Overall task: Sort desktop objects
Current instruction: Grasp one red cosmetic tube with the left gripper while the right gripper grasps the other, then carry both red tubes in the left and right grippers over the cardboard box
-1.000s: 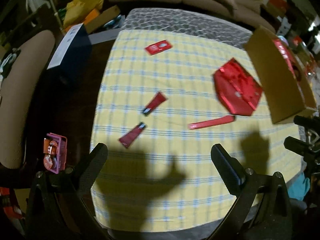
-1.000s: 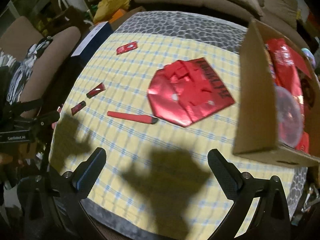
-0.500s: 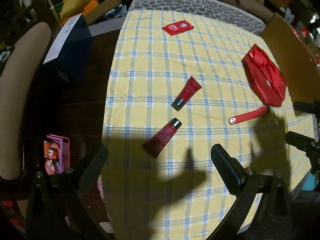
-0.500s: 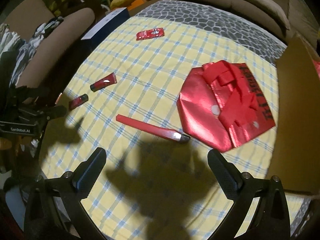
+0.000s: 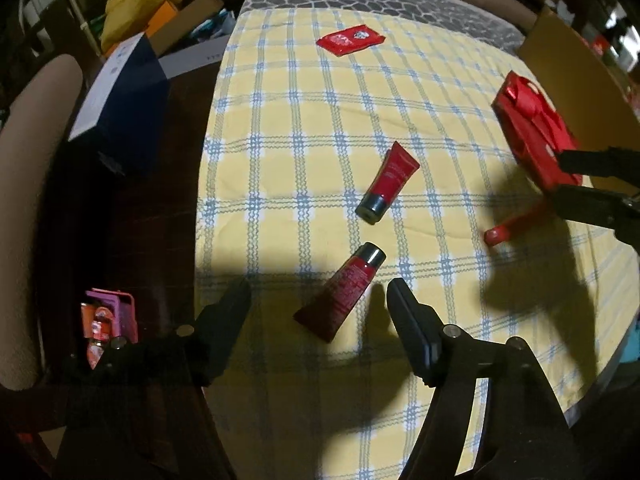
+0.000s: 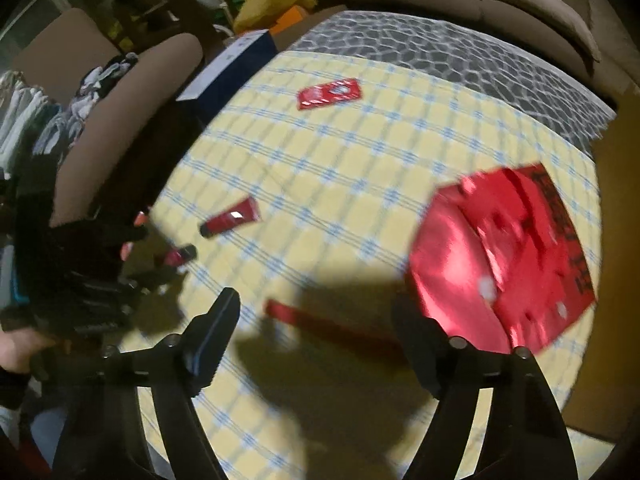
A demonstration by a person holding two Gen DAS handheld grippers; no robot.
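a: both grippers sit lower and closer to the cloth than a second ago. left gripper [image 5: 318, 300]: jaws closing, not yet touching, with the near red tube [image 5: 340, 294] lying between them.

b: right gripper [image 6: 316, 312]?

a: jaws closing too, pads clear of the long red stick [image 6: 332, 326] that lies across the gap, in shadow and blurred.

b: handling notes, near tube?

a: judged light, soft-walled, glossy and a bit slippery. best taken across the firmer shoulder near the silver cap; the flat crimped tail would fold.

b: the stick?

a: judged stiff and thin, low on the checked cloth [image 5: 320, 128]; take at mid-length, square across.

b: farther out?

a: second red tube [image 5: 386, 182] apart from the first, red gift box [image 6: 504, 256] beside the stick, flat red sachet [image 5: 350, 39] at the far end.
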